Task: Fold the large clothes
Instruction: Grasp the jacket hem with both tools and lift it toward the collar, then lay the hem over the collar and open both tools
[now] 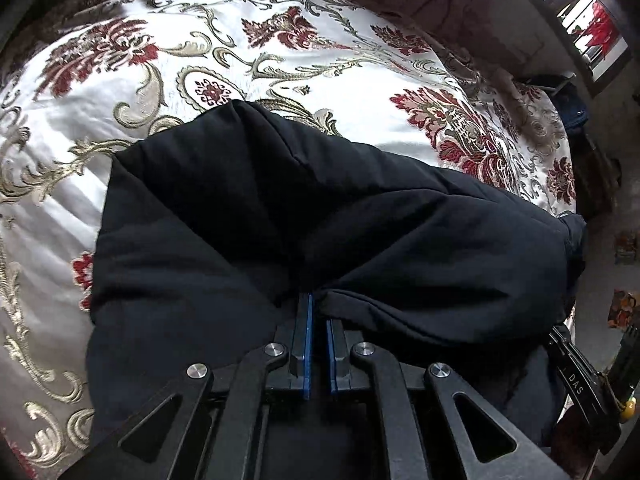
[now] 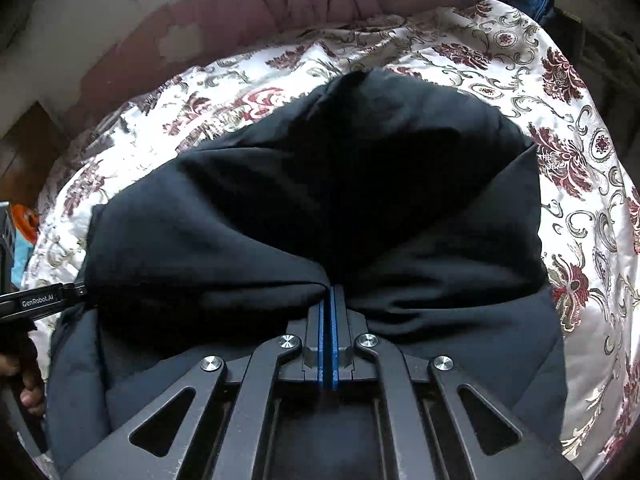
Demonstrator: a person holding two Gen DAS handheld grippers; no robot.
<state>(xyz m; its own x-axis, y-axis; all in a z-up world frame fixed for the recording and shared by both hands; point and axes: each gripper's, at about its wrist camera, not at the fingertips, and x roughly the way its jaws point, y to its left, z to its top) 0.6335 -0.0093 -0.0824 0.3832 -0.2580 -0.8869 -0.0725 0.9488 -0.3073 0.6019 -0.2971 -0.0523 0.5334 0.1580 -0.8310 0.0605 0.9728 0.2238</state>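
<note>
A black garment (image 1: 280,216) is spread on a floral bedspread (image 1: 120,92). A fold of it is pinched by the left gripper (image 1: 319,304). Another fold is pinched by the right gripper (image 2: 331,294), its 2 fingers nearly pressed together.

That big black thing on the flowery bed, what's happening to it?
A person is folding a large black garment on a bed with a floral bedspread. They hold a pincher tool in each hand. The left gripper and the right gripper are both pinched shut on the cloth's near edge, so it bunches into creases at the tips. The fold is not finished yet.
</note>
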